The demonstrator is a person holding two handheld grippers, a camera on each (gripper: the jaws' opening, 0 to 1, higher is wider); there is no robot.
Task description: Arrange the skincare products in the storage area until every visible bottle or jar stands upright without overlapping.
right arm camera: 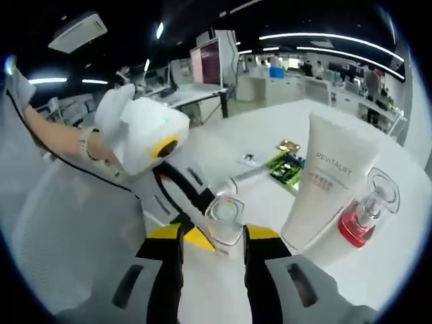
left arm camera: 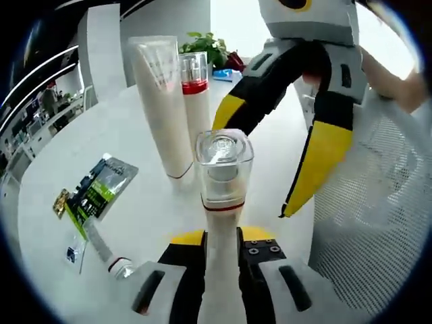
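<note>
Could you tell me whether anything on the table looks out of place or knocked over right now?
Yes: a green sachet and a small silver tube lie flat on the white table, while the white tube and red-banded bottle stand upright. The left gripper holds a clear-capped bottle.

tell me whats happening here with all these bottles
A person is tidying skincare products on a white table. The left gripper is shut on a clear-capped bottle, holding it upright. The right gripper hovers open beside it. A white tube and a red-banded bottle already stand upright; a sachet lies flat.
</note>
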